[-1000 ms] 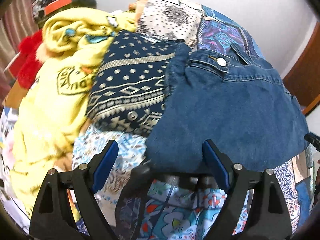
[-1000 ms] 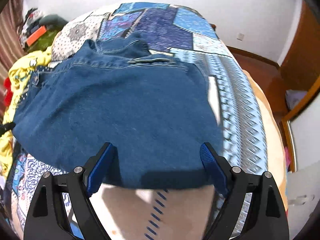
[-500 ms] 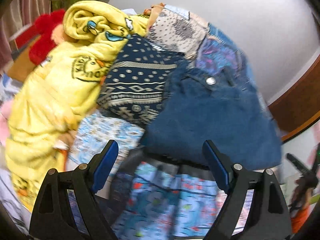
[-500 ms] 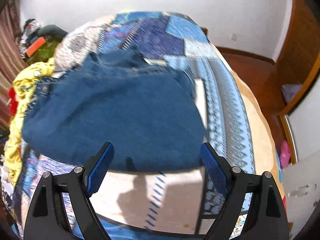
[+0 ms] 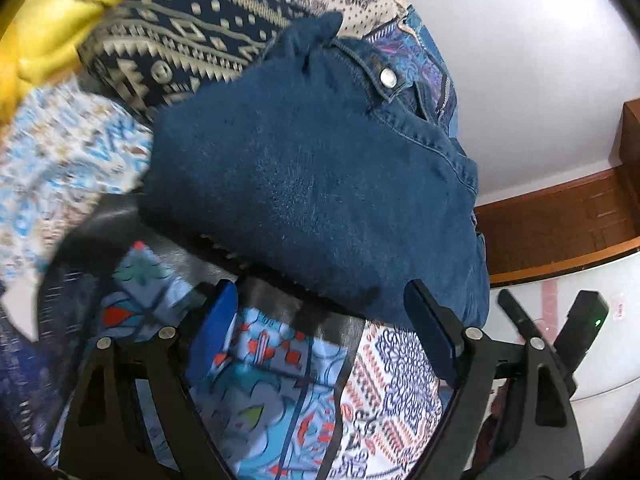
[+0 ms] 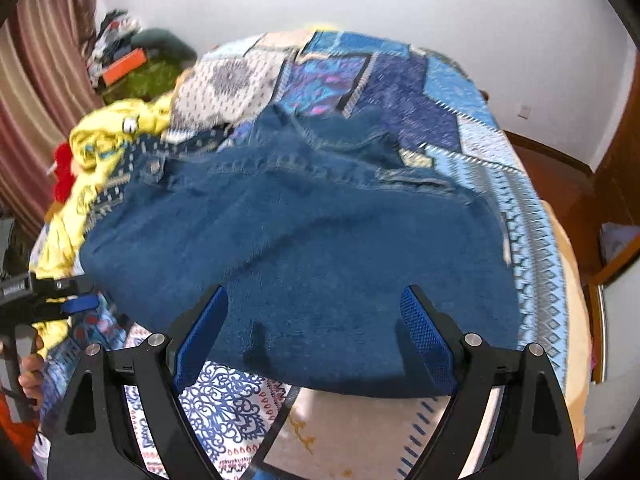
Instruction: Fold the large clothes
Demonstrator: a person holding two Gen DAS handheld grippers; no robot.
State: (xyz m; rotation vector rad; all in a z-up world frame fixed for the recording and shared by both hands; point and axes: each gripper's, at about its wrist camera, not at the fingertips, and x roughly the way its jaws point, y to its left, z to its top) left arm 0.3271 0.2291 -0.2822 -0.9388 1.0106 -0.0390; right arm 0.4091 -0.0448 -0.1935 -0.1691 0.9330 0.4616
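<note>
A folded blue denim garment lies flat on the patchwork bedspread, its waistband with a metal button at the far side. It also shows in the right wrist view. My left gripper is open and empty, just short of the denim's near edge. My right gripper is open and empty, hovering over the denim's near edge. The left gripper shows at the left edge of the right wrist view.
A navy patterned garment and a yellow garment lie piled to the left of the denim. The bedspread stretches beyond it. A wooden floor and wooden furniture are on the right, a curtain on the left.
Both grippers have pulled back and up from the denim. The left view has swung right, so the denim now sits centre and the yellow garment is at the top left corner.
</note>
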